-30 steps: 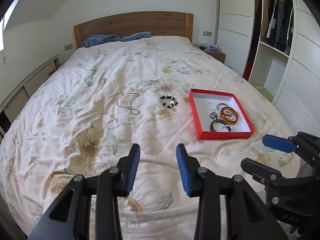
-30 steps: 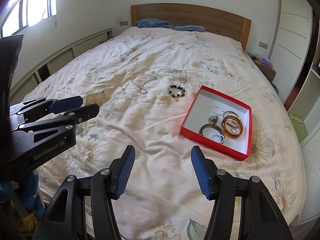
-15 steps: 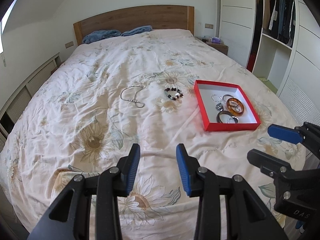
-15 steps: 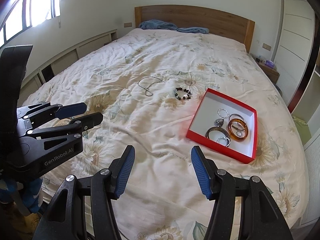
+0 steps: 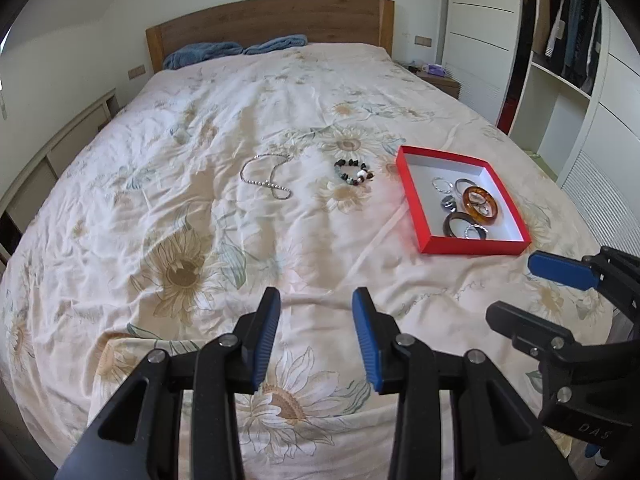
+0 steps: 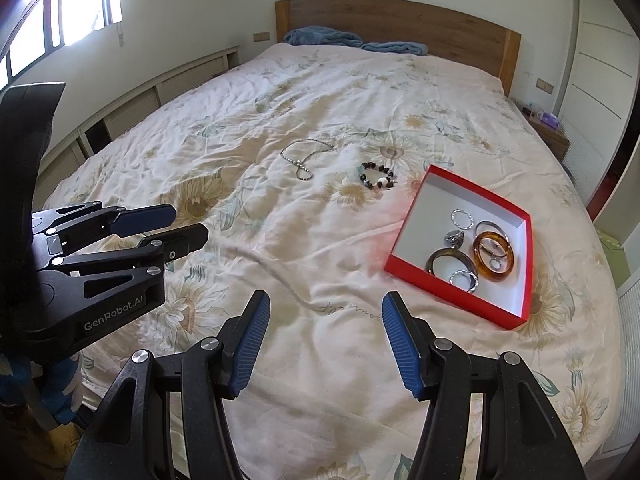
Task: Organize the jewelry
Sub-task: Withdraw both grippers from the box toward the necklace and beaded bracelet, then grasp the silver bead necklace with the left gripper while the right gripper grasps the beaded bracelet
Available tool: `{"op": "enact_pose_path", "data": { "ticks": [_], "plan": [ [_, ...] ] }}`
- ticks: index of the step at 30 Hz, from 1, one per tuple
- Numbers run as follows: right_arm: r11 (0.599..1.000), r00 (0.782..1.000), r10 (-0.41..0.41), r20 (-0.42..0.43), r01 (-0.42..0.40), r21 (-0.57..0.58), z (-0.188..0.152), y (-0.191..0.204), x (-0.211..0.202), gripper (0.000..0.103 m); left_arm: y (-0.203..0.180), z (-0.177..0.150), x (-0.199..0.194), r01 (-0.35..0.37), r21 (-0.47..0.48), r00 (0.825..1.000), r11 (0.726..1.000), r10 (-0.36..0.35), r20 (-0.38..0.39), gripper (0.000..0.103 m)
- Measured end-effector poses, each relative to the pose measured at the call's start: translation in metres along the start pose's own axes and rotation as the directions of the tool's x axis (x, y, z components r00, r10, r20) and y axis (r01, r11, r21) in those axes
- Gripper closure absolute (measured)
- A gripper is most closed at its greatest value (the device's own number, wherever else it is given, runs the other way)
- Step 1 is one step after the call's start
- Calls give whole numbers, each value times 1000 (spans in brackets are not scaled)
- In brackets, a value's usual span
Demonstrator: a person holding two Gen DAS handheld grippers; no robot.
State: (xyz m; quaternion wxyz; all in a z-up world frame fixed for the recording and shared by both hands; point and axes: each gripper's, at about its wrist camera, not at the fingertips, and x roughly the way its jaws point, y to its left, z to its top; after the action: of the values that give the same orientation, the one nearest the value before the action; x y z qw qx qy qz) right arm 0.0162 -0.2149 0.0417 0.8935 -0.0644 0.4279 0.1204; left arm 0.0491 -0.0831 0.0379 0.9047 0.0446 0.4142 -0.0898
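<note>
A red box (image 5: 412,196) (image 6: 404,236) with a white inside lies on the bed's right side. It holds an amber bangle (image 5: 481,202) (image 6: 495,256), a dark bangle (image 5: 460,225) (image 6: 446,262) and several silver rings. A silver chain necklace (image 5: 266,178) (image 6: 302,158) and a beaded bracelet (image 5: 354,172) (image 6: 378,176) lie on the quilt, left of the box. My left gripper (image 5: 316,308) (image 6: 184,222) and right gripper (image 6: 324,314) (image 5: 516,286) are open and empty, above the bed's near edge.
The flowered quilt (image 5: 180,240) covers the whole bed. A wooden headboard (image 5: 272,16) and blue pillows (image 5: 208,52) are at the far end. A nightstand (image 5: 440,76) and open wardrobe (image 5: 560,40) stand to the right, low cabinets (image 6: 140,100) to the left.
Both grippers have pulled back and risen from the bed, so the jewelry and box look farther away. Both jaws stay open. No jewelry has moved.
</note>
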Motion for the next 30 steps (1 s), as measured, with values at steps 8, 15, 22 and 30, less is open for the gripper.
{"op": "enact_pose_path", "data": {
  "ticks": [8, 15, 22, 30],
  "plan": [
    [999, 999, 34, -29, -35, -15, 10, 2, 27, 45, 12, 2, 22, -43, -27, 999, 999, 42, -23, 67],
    [998, 997, 63, -53, -64, -14, 20, -4, 53, 45, 26, 5, 46, -85, -52, 994, 995, 81, -69, 67],
    [996, 994, 80, -69, -82, -19, 33, -11, 81, 45, 35, 13, 78, -92, -50, 988, 994, 85, -130, 67],
    [995, 993, 93, -73, -95, -29, 63, -27, 119, 45, 50, 37, 122, -68, -91, 984, 994, 52, -172, 67]
  ]
}}
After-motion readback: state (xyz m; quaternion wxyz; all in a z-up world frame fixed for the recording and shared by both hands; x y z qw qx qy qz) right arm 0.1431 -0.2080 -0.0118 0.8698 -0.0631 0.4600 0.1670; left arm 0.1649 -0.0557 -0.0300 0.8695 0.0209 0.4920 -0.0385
